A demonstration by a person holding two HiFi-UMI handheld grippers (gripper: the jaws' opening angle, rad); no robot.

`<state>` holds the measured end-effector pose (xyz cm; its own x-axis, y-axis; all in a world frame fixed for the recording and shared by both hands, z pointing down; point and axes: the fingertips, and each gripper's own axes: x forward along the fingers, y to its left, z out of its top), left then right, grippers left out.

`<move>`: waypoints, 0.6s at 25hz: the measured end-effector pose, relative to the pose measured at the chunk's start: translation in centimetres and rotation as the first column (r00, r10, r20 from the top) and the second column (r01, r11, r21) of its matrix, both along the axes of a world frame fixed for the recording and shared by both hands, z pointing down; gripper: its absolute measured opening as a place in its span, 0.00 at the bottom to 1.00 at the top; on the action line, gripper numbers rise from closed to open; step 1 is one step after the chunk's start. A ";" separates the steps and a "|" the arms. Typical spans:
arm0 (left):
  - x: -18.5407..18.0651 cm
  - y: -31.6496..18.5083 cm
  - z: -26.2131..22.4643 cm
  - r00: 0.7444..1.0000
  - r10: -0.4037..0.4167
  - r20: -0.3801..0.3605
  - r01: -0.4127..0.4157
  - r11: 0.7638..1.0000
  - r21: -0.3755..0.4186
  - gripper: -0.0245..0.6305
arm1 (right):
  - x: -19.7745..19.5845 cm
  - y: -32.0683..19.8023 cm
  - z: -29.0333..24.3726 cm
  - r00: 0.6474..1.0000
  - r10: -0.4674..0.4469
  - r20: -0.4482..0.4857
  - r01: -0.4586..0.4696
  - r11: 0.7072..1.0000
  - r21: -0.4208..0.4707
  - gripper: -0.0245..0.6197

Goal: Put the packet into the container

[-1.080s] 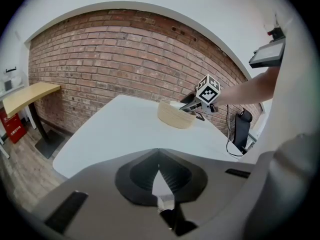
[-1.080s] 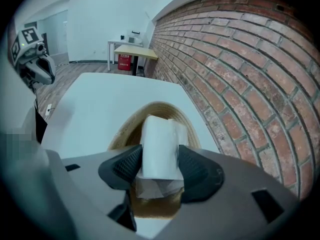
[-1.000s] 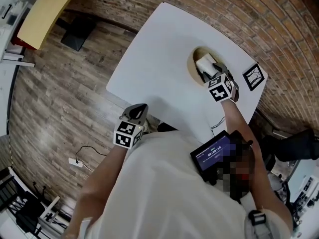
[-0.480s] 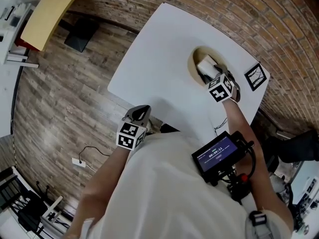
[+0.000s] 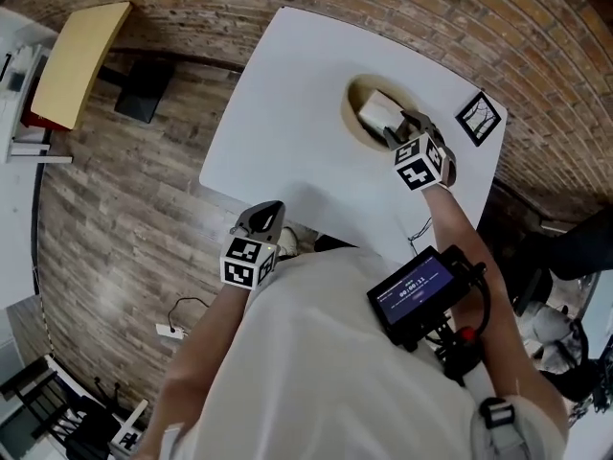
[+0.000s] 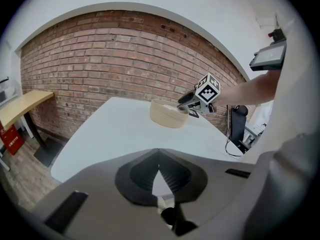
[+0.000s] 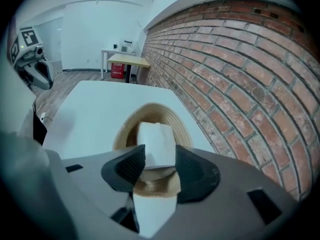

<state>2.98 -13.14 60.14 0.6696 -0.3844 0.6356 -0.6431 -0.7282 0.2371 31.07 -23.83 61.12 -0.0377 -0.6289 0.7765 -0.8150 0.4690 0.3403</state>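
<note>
white blocky packet (image 7: 156,143), ribbed tan container (image 7: 125,129)

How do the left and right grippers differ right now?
The right gripper reaches over the woven container; the left gripper sits at the table's near edge. The right's jaws, just now closing further, press on the white packet; the left's are together and empty. Both angle downward.

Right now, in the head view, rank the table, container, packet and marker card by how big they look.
1. table
2. container
3. packet and marker card: they look about alike, so they are not ranked against each other.
</note>
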 end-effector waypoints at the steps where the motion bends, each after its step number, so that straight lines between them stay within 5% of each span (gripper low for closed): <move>1: 0.0 0.0 -0.1 1.000 0.005 -0.003 -0.005 1.000 0.005 0.05 | 0.1 0.2 -0.5 1.000 0.014 -0.001 -0.014 1.000 0.022 0.29; 5: 0.0 0.0 -0.8 0.999 0.037 -0.025 -0.037 0.999 0.020 0.05 | 0.0 1.7 -2.9 0.999 0.052 -0.011 -0.050 0.991 0.124 0.05; 15: -2.0 0.9 -2.9 0.991 0.113 -0.076 -0.108 0.991 0.077 0.05 | -4.4 9.7 -5.3 0.975 0.159 0.154 -0.187 0.965 0.182 0.05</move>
<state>1.00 -12.29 57.26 0.7581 -0.3484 0.5512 -0.5388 -0.8109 0.2285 26.64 -14.14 55.81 -0.0125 -0.7731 0.6341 -0.9230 0.2528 0.2900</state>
